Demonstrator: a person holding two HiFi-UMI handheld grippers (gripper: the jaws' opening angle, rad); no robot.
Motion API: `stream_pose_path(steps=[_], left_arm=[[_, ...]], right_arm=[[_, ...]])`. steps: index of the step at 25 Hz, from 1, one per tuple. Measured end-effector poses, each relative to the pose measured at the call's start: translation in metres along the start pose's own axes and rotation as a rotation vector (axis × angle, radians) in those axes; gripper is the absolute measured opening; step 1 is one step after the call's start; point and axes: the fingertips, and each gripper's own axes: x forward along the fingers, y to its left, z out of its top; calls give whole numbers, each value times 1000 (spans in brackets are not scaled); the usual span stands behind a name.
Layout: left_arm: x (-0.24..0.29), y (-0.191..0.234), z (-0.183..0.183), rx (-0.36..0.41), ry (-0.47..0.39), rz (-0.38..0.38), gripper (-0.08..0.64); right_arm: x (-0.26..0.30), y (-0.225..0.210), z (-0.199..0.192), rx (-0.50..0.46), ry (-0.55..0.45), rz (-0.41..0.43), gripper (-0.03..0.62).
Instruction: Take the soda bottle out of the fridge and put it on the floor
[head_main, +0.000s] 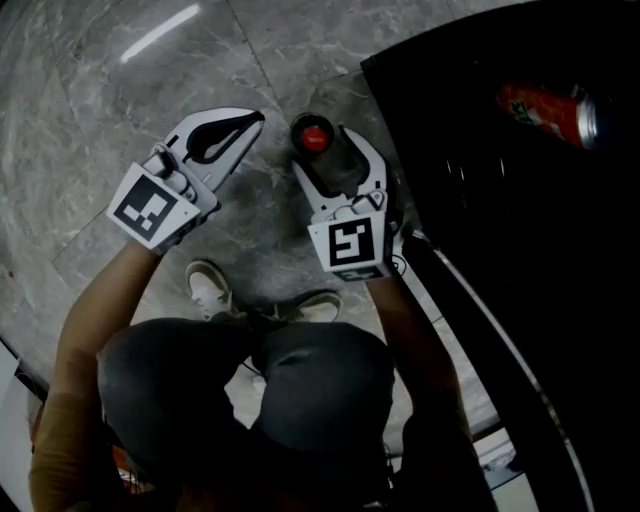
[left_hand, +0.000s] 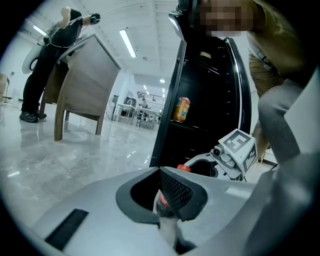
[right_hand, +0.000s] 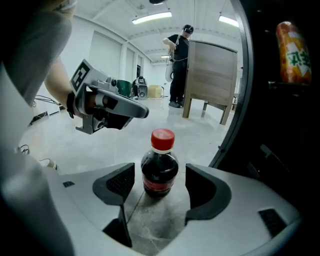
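Hovering at left over the grey marble floor (head_main: 90, 90), the left gripper (head_main: 248, 124) has its jaws pressed together on nothing. Just right of it, the soda bottle (right_hand: 159, 167) stands upright on the floor between the parted jaws of the right gripper (right_hand: 160, 181), touching neither. Farther right, the black fridge (head_main: 500, 250) stands open, a can (head_main: 545, 108) on its shelf.

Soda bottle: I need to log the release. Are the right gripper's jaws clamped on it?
No, the soda bottle stands between the open jaws of the right gripper, with a gap on each side.
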Motion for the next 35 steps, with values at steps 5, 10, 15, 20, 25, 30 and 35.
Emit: stream_pose_path(steps=[5,10,15,20,25,30,35], left_arm=[[-10,-59,1,-55,100,-3,0],[19,-17,-65,-194,34,90,1],[109,53,-269,-194,18,9,0],[87,39,-264,-188,113,40,2],[65,4,-220,-195,99,-3,0],[59,-32,-168,-148,88,-50,2],[61,-46,-137,-150,127,-50,2]], right_arm=[[-56,-8,14,63,14,25,290],[-12,-13,-55,162,32,-68,158],[123,-20,-225,188,53,-186,64],[104,-6,-216,226,91,-102,14],[65,-1,-177,273,130,-158,5],[34,5,-137,250,114,-135,2],[17,-5,-117,269,101,-115,2]])
